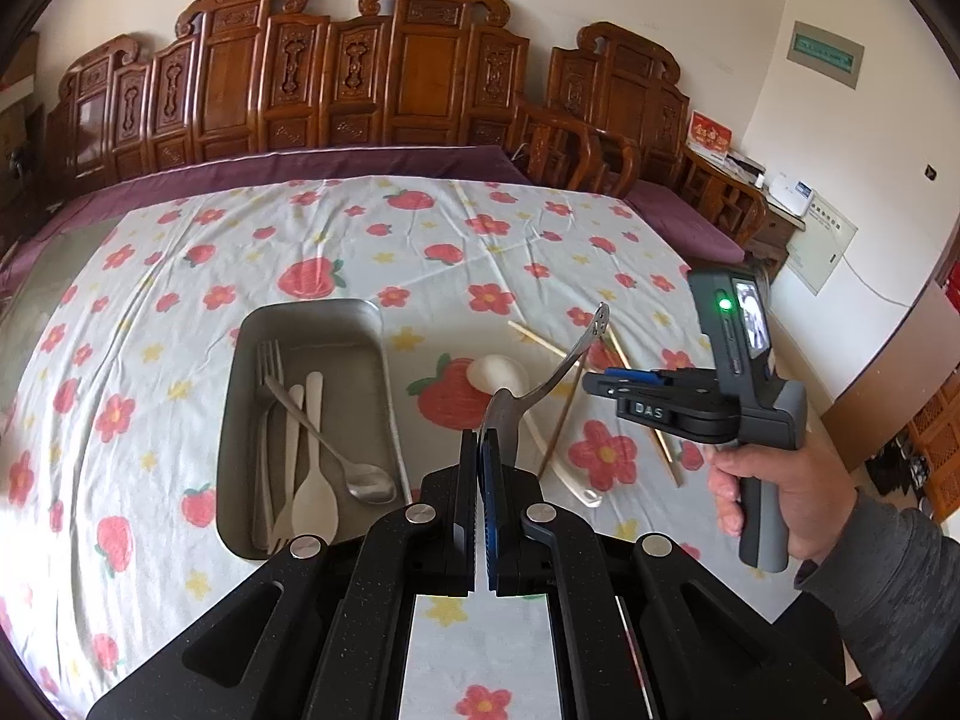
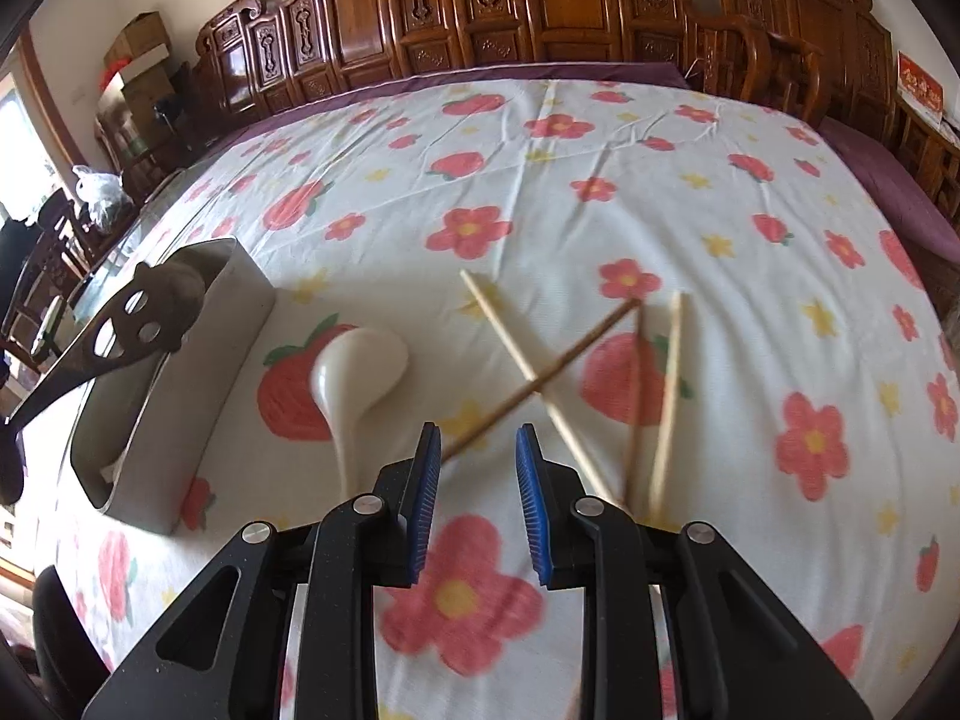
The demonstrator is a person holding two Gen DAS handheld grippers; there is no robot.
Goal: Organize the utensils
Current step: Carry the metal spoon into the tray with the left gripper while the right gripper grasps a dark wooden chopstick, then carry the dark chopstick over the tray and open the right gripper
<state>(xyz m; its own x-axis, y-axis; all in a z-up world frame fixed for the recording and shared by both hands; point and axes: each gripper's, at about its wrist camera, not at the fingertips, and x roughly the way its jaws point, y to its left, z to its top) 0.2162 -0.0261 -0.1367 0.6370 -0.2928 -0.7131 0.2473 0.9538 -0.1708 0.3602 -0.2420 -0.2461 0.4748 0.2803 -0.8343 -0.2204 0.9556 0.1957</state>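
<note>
Clamping a metal spoon [image 1: 543, 381] by its bowl, the left gripper [image 1: 485, 441] has its jaws pressed together, and the spoon's handle runs up and away to the right of the fingertips, its pierced end tilted high above the table. Just to the left of this gripper sits one metal tray [image 1: 366, 324], its long side running away from the gripper. Inside lie five utensils: one fork [image 1: 270, 360], one steel spoon [image 1: 366, 480] with its bowl toward the gripper and handle angled away to the left, and three pale ones [image 1: 312, 504], all roughly lengthwise in the tray. Ahead of the left gripper and slightly right, one white soup spoon [image 1: 498, 372] rests on the flowered tablecloth [image 1: 420, 240], bowl at the far end and handle pointing back toward the grippers. The right gripper [image 2: 477, 450], held in a hand [image 1: 774, 498], hovers over the cloth with its blue pads [image 2: 427, 474] partly apart and nothing between them. Just ahead of it and to its right lie four chopsticks [image 2: 558, 360]: two cross each other in an X, and two more lie beside them, long axes running mostly away from the gripper. From the right wrist view the soup spoon lies just left of the fingertips, and the tray stands further left.
</note>
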